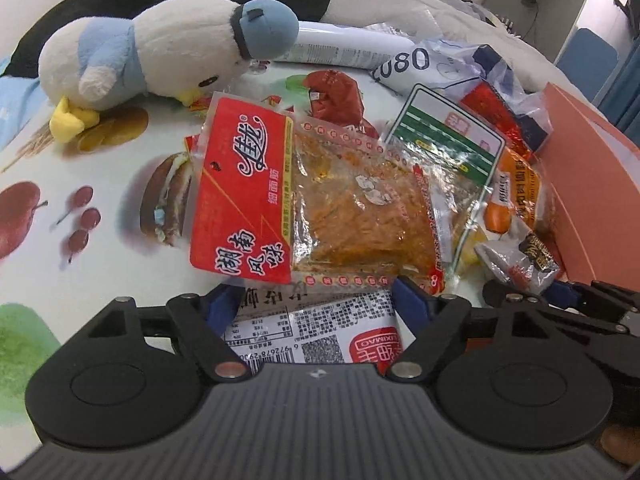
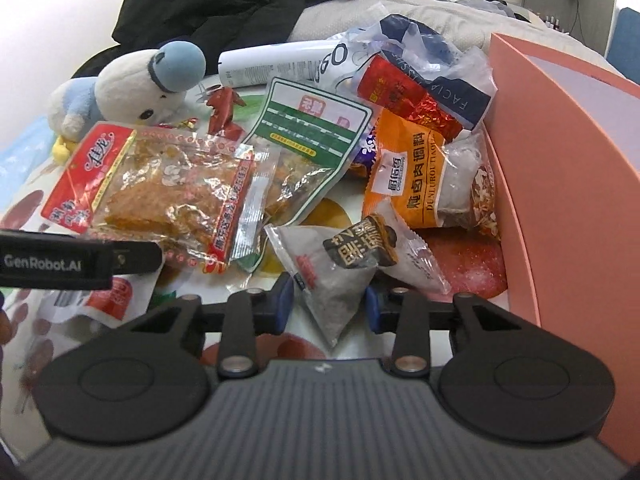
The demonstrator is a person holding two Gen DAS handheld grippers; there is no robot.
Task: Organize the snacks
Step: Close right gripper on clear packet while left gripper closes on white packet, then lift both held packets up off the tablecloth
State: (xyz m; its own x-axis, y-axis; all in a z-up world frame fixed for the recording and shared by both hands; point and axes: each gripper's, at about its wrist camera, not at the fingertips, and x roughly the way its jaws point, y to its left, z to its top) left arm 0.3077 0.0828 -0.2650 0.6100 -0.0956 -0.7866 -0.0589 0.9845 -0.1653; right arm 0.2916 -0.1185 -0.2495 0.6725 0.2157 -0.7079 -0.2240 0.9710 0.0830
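A heap of snack packets lies on a food-print tablecloth (image 1: 100,240). In the left wrist view my left gripper (image 1: 316,300) is open, its blue pads astride a white packet with a barcode (image 1: 308,332), just below a big red-and-clear spicy strip packet (image 1: 320,196). In the right wrist view my right gripper (image 2: 327,304) is open around the lower corner of a small grey triangular packet (image 2: 332,276); its pads stand apart from the packet's sides. The spicy strip packet (image 2: 160,188) and an orange seasoning packet (image 2: 412,176) lie beyond. The left gripper's body (image 2: 76,260) shows at the left.
A salmon-pink box (image 2: 560,160) stands at the right, also seen in the left wrist view (image 1: 592,184). A white-and-blue plush bird (image 1: 160,52) lies at the back left. A green-and-white packet (image 2: 308,128), a red foil packet (image 2: 408,96) and a white tube (image 2: 280,60) lie behind. Dark clothing is piled beyond.
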